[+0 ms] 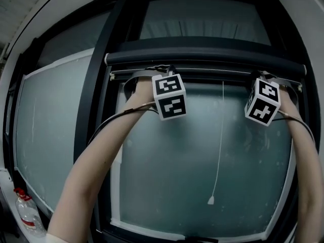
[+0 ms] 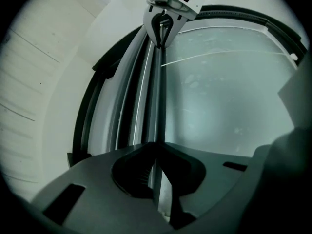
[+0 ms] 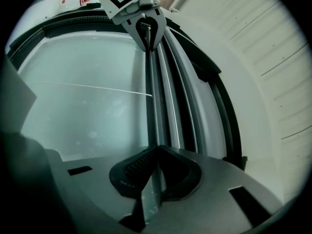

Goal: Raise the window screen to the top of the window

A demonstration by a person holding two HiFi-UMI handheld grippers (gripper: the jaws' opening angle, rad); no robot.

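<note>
"Head view, what's there?"
"Frosted window in a dark frame, bottle low left; the screen bar sits near its top."
"Gripper views add?"
"Left gripper and right gripper each clamp that bar; pale panelled wall alongside."

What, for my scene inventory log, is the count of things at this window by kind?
grippers: 2, left gripper and right gripper, each shut on the screen rail
screen rail: 1
pull cord: 1
plastic bottle: 1
total: 5
</note>
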